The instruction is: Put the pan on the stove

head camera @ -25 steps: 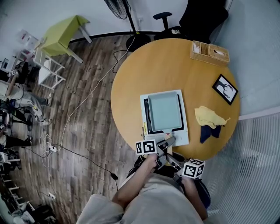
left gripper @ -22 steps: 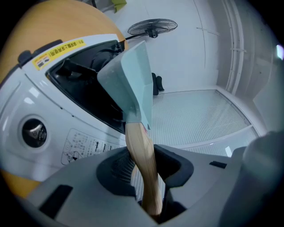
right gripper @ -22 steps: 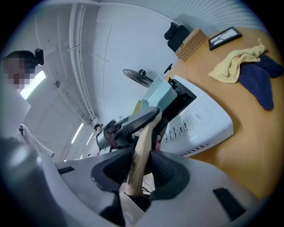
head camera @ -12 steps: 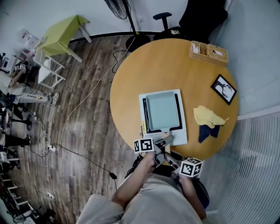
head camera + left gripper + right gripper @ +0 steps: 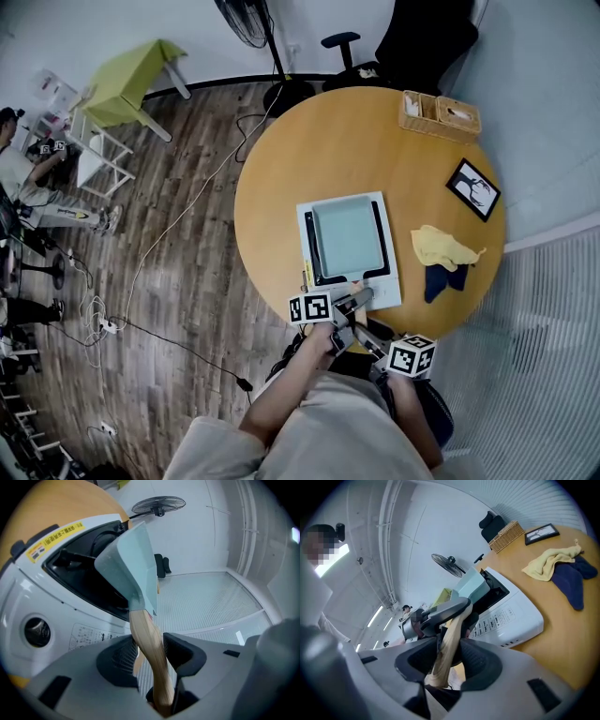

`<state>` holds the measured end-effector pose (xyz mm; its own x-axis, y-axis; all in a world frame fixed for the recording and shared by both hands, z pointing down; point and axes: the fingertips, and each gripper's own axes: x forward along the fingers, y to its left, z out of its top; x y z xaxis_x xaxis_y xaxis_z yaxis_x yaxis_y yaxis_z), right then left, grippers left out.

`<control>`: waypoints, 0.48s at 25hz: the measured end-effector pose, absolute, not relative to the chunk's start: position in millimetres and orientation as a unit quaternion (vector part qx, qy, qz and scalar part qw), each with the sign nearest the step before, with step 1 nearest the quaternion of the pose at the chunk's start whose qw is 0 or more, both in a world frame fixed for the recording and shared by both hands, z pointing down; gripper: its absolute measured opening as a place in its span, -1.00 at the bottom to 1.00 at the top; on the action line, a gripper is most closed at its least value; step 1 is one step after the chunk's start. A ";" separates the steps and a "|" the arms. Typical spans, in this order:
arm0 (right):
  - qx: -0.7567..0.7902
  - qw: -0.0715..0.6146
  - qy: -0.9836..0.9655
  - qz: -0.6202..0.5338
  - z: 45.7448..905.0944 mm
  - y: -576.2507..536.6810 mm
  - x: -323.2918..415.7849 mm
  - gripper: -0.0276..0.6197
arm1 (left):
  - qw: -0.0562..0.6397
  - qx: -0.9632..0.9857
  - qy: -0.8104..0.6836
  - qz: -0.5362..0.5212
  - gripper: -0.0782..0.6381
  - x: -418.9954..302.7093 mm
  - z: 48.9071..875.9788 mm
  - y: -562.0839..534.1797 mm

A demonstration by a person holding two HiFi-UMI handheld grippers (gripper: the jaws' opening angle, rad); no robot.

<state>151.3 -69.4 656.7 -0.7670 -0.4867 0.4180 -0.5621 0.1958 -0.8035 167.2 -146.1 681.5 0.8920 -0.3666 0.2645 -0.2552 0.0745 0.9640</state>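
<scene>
A: Where is the pan (image 5: 349, 236)?

B: The square, pale blue-green pan lies over the black cooking plate of the white induction stove (image 5: 394, 292), which stands on the near half of the round wooden table (image 5: 319, 150). Its wooden handle (image 5: 146, 637) points toward the near edge. I cannot tell whether the pan's base rests fully on the plate; the left gripper view shows the pan tilted against the black glass.

A: And the tongs?

B: Both are on that handle. The left gripper (image 5: 354, 303) has its jaws closed narrow on the wood just below the pan, with the pads pressing it from either side. The right gripper (image 5: 364, 330) grips the same handle nearer the person, just behind the left one, and its jaws are narrow round the wood as well.

A: What lies round the stove?

B: To the right of it, a crumpled yellow cloth (image 5: 442, 248) touches a dark blue cloth (image 5: 442, 283) that lies nearer. Farther right is a black picture frame (image 5: 472, 187), flat on the table. At the far right rim stand two wicker baskets (image 5: 439, 114), side by side.

A: Beyond the table?

B: On the far side stand a floor fan (image 5: 246, 19) and a black office chair (image 5: 412, 37). Well to the far left on the wooden floor is a green table (image 5: 127, 80).
</scene>
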 end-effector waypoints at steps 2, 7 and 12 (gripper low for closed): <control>0.351 0.032 -0.772 0.529 653.9 -71.6 155.9 -0.32 | 0.692 0.683 -0.231 -0.033 -0.23 164.3 680.6 -146.0; 0.383 0.022 -0.775 0.503 643.2 -85.8 174.7 -0.31 | 0.681 0.691 -0.242 -0.014 -0.18 148.4 680.5 -144.6; 0.410 0.038 -0.786 0.461 631.9 -110.4 187.4 -0.31 | 0.661 0.702 -0.265 -0.001 -0.16 121.0 673.1 -147.2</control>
